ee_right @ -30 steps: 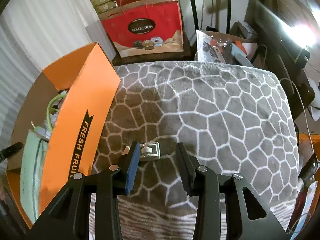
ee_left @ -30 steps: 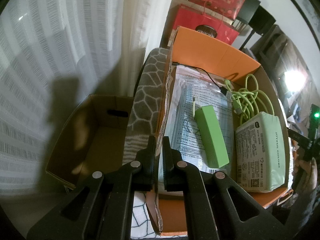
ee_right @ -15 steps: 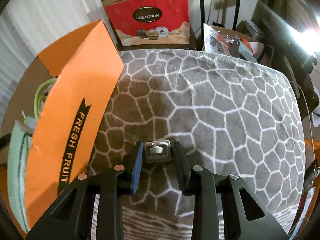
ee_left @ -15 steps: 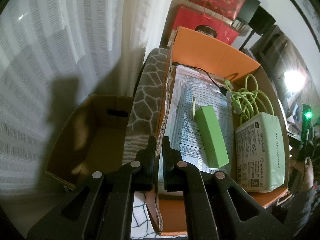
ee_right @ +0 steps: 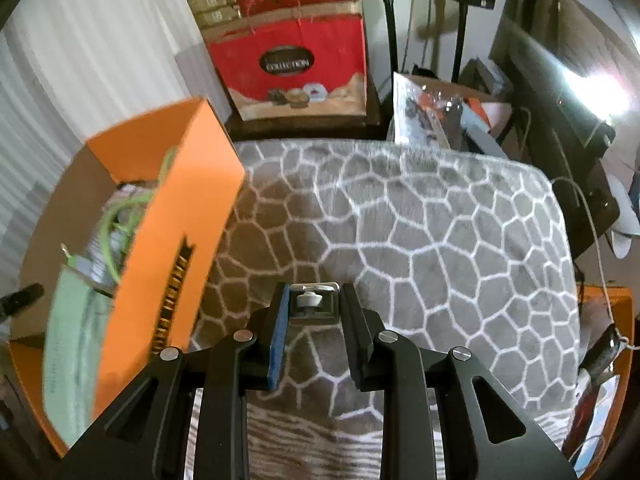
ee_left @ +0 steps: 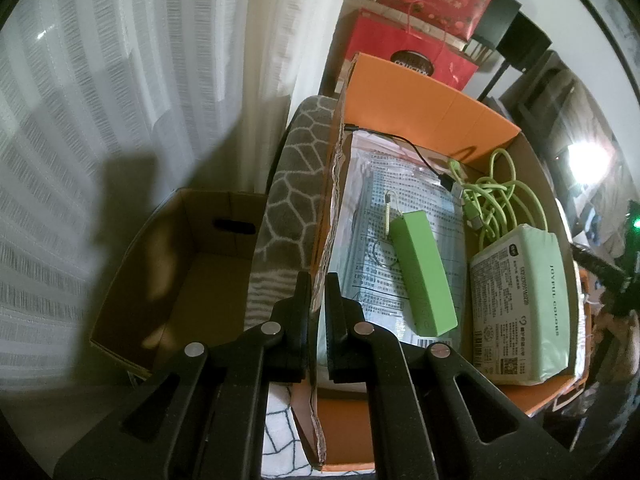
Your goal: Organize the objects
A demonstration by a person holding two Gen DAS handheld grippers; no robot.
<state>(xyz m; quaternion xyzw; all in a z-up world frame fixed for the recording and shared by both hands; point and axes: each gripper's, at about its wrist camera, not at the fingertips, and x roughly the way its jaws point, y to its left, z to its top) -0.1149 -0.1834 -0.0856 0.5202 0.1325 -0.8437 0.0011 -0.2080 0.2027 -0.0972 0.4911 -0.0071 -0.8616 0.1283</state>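
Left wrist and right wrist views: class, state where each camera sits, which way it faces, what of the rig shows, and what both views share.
Left wrist: rides the left claw, looking down into the orange box; its fingers pinch the box wall.
Right wrist: rides the right claw, facing across the patterned blanket; its fingers grip a small metal clip.
Shared: orange box, blanket, red gift bag.

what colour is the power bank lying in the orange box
Light green power bank, a slim rectangular block; it shows best in the left wrist view.

Orange box (ee_left: 432, 96); green power bank (ee_left: 422, 272); grey blanket (ee_right: 420, 220), white honeycomb lines; red bag (ee_right: 292, 64).
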